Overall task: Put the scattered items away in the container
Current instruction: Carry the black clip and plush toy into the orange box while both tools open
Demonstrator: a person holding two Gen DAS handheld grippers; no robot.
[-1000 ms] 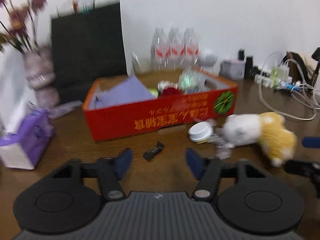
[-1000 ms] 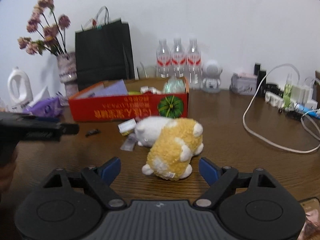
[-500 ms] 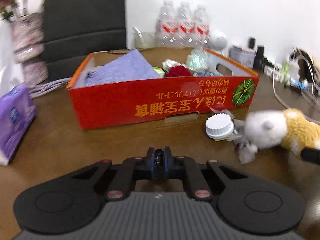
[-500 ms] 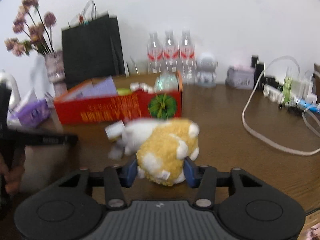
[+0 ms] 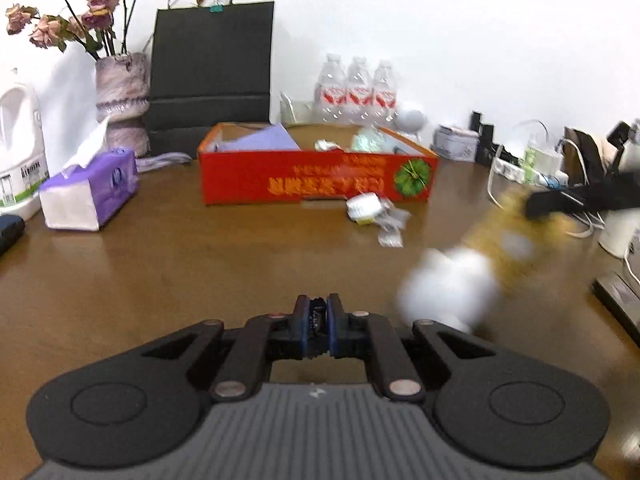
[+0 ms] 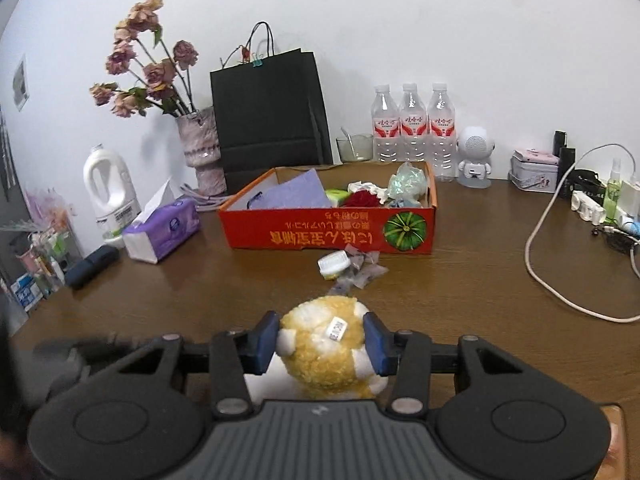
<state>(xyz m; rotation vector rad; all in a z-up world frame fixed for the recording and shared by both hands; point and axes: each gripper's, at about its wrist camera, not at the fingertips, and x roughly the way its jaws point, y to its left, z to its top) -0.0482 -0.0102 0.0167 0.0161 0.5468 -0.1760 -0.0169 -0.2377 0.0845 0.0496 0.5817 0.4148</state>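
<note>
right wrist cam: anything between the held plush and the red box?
Yes. In the right wrist view, a white-lidded jar and crumpled clear wrappers lie on the table between the plush toy and the red box.

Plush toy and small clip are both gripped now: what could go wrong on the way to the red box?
The right gripper pinches only one end of the plush toy; the hanging rest may swing or catch the red box wall. The small black clip in the left gripper sits at the fingertips and might slip.
</note>
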